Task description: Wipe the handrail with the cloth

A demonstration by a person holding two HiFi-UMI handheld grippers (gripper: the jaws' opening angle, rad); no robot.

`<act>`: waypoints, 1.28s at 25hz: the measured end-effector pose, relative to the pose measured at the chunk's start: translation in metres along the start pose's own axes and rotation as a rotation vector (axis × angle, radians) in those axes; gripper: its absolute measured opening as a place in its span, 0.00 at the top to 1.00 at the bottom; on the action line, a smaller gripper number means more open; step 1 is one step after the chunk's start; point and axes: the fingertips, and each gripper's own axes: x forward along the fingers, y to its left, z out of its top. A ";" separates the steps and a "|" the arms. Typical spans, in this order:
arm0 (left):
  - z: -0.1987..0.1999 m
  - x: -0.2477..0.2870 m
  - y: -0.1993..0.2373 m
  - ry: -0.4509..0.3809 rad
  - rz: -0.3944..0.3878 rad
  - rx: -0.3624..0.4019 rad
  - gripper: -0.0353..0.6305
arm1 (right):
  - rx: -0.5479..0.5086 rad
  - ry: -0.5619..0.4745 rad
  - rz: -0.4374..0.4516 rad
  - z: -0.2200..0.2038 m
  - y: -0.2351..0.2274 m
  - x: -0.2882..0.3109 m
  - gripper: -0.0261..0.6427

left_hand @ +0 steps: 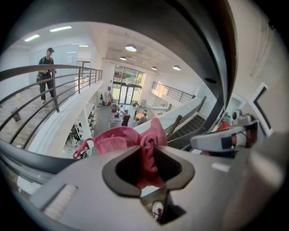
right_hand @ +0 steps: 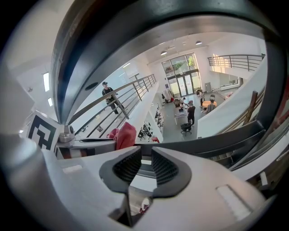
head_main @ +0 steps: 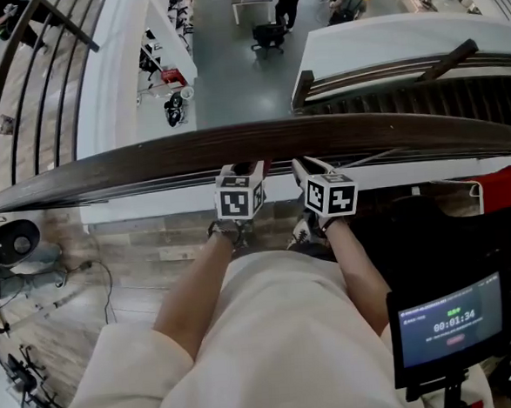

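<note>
The dark wooden handrail (head_main: 130, 164) runs across the head view just beyond both grippers. My left gripper (head_main: 251, 167) reaches to the rail's near edge. In the left gripper view the left gripper (left_hand: 146, 168) is shut on a bunched pink cloth (left_hand: 135, 142) that sticks out past its tips, above the handrail (left_hand: 22, 155). My right gripper (head_main: 309, 165) sits close beside it at the rail. In the right gripper view the right gripper (right_hand: 141, 167) stands a little open with nothing between its ribbed pads. The handrail (right_hand: 216, 140) passes behind them, and the cloth (right_hand: 124, 134) shows at left.
Beyond the rail is a drop to a lower floor with desks and people (head_main: 289, 0). A staircase (head_main: 405, 92) descends at the right. A mounted screen (head_main: 451, 323) sits at lower right. A person (left_hand: 46, 67) stands on the railed walkway at left.
</note>
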 end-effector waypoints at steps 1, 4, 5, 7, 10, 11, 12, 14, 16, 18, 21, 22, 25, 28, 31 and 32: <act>0.000 0.001 -0.002 0.000 -0.001 0.000 0.81 | -0.001 0.000 0.002 0.001 -0.001 0.000 0.85; 0.001 0.004 -0.008 -0.002 -0.006 0.002 0.81 | -0.002 -0.003 0.006 0.002 -0.005 -0.002 0.85; 0.001 0.005 -0.010 -0.002 -0.007 0.003 0.81 | -0.001 -0.003 0.006 0.003 -0.007 -0.002 0.85; 0.002 0.008 -0.013 -0.004 -0.008 0.003 0.81 | 0.005 -0.003 0.005 0.002 -0.011 -0.003 0.85; 0.003 0.010 -0.017 -0.006 -0.011 0.006 0.81 | 0.011 -0.004 0.000 0.001 -0.017 -0.005 0.85; 0.003 0.010 -0.018 -0.006 -0.012 0.008 0.81 | 0.014 -0.006 -0.002 0.000 -0.018 -0.007 0.85; 0.003 0.011 -0.021 -0.005 -0.013 0.009 0.81 | 0.016 -0.008 -0.003 0.000 -0.020 -0.008 0.85; 0.003 0.013 -0.025 -0.004 -0.016 0.012 0.81 | 0.023 -0.012 -0.003 0.000 -0.025 -0.010 0.85; 0.005 0.016 -0.030 -0.003 -0.016 0.015 0.81 | 0.027 -0.016 -0.002 0.002 -0.030 -0.013 0.85; 0.008 0.021 -0.038 -0.002 -0.017 0.017 0.81 | 0.030 -0.019 -0.002 0.005 -0.038 -0.016 0.85; 0.011 0.028 -0.052 -0.002 -0.019 0.019 0.81 | 0.036 -0.021 -0.004 0.007 -0.052 -0.023 0.85; 0.011 0.030 -0.054 -0.004 -0.020 0.019 0.81 | 0.037 -0.022 -0.006 0.007 -0.054 -0.024 0.85; 0.009 0.031 -0.057 -0.009 -0.023 0.017 0.81 | 0.031 -0.019 -0.012 0.004 -0.057 -0.026 0.85; 0.011 0.036 -0.065 -0.012 -0.023 0.014 0.81 | 0.032 -0.012 -0.019 0.004 -0.067 -0.030 0.85; 0.015 0.039 -0.072 -0.014 -0.026 0.010 0.81 | 0.033 -0.010 -0.023 0.006 -0.075 -0.034 0.85; 0.015 0.039 -0.073 -0.014 -0.027 0.009 0.81 | 0.034 -0.010 -0.025 0.006 -0.076 -0.035 0.85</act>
